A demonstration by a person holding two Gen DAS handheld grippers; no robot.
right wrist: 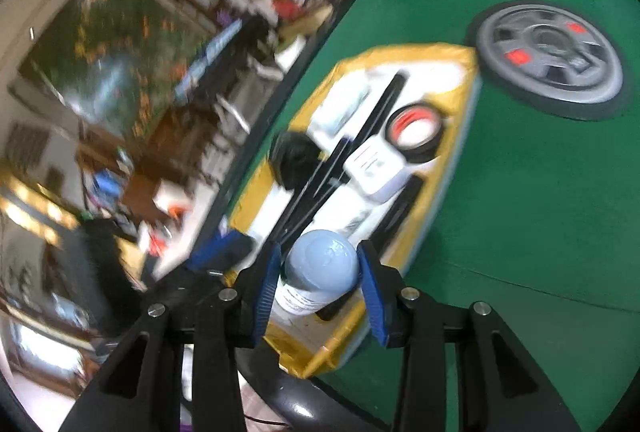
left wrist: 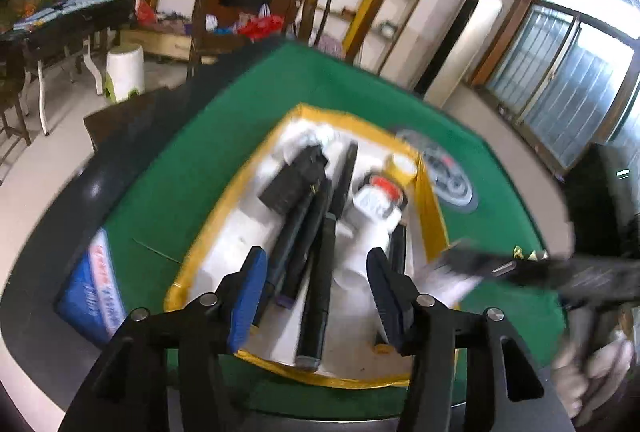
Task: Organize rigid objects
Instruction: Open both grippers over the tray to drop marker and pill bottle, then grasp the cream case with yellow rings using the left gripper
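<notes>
A white foam tray with a yellow taped rim point(left wrist: 208, 244) point(right wrist: 460, 104) sits on the green table. In it lie several black sticks, a black block point(left wrist: 294, 176) and a white bottle point(left wrist: 372, 208) next to a red-and-white roll point(right wrist: 414, 126). My left gripper point(left wrist: 316, 260) hangs open over the tray's near end. A long black stick point(left wrist: 318, 292) lies in the tray under the gap, and the blue pads do not touch it. My right gripper point(right wrist: 320, 252) is shut on a white bottle with a pale blue cap point(right wrist: 322, 264), just over the tray's near corner. It enters the left wrist view blurred point(left wrist: 480, 264).
A round grey dial point(left wrist: 452, 172) point(right wrist: 548, 56) is set in the green table point(right wrist: 540, 212) just past the tray. A blue and white packet point(left wrist: 92, 288) lies on the table's dark left rim. A hand point(left wrist: 592, 364) shows at lower right. Furniture stands beyond the table.
</notes>
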